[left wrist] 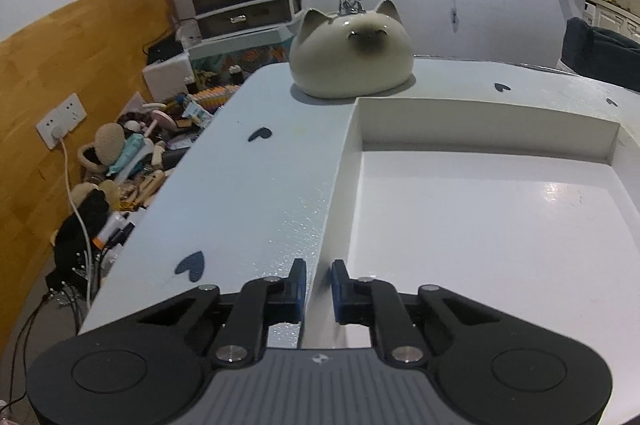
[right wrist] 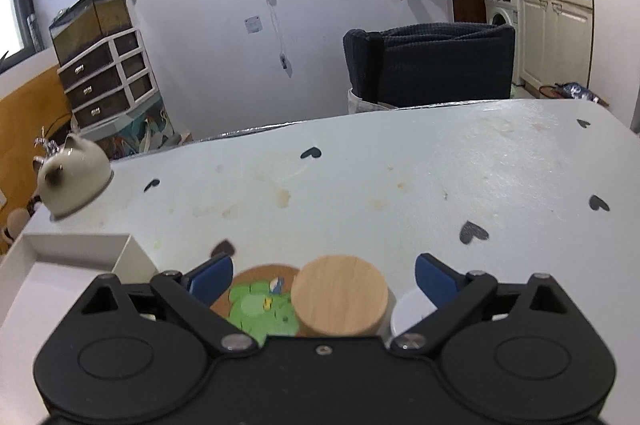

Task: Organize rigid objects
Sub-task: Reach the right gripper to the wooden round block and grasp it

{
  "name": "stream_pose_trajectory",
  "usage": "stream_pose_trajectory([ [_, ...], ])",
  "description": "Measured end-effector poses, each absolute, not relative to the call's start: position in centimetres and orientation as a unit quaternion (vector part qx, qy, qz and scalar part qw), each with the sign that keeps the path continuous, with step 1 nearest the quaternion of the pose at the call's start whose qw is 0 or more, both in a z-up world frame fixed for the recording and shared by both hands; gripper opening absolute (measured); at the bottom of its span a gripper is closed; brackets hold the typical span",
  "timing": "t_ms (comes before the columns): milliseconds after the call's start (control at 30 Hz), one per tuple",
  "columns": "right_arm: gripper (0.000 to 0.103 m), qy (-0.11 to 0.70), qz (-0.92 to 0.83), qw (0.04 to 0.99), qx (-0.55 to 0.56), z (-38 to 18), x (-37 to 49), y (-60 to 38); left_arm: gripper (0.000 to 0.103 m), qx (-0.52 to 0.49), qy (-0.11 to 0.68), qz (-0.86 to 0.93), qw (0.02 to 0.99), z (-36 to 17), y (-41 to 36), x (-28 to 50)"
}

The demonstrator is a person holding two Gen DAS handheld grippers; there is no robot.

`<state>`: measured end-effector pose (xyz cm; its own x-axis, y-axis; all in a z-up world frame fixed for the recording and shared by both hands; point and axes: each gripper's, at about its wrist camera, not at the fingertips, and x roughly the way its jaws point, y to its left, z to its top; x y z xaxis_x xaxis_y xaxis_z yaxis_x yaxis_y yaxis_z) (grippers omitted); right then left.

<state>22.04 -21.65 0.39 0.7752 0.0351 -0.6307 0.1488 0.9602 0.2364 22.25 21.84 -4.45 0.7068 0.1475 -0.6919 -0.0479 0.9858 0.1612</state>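
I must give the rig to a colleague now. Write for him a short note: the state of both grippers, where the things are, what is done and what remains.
Left gripper: nearly shut, its fingers on either side of the left wall of the white tray; whether it pinches the wall, I cannot tell.
Right gripper: open, holding nothing, hovering over the wooden-lid jar.
Things: the jar stands on the table, with the frog coaster at its left and a white round object at its right. The cat figurine sits beyond the tray.
Done: nothing is in the tray as far as the pictures show.
Left: probably grasp the jar first, then move the other pieces into the tray.
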Motion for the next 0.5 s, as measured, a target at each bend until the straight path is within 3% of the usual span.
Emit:
stream_pose_trajectory([
  [200, 0.097, 0.350, -0.019, 0.921, 0.170, -0.5, 24.4, -22.4, 0.014, 0.069, 0.377, 0.051, 0.922, -4.4, 21.8, 22.0],
  [300, 0.084, 0.376, -0.023, 0.910, 0.171, -1.7, 25.5, -22.4, 0.013, 0.071, 0.373, 0.051, 0.924, -4.5, 21.5, 21.8],
  [500, 0.084, 0.413, -0.028, 0.898, 0.149, -3.5, 26.5, -21.9, 0.013, 0.055, 0.375, 0.041, 0.925, -4.8, 21.7, 21.6],
])
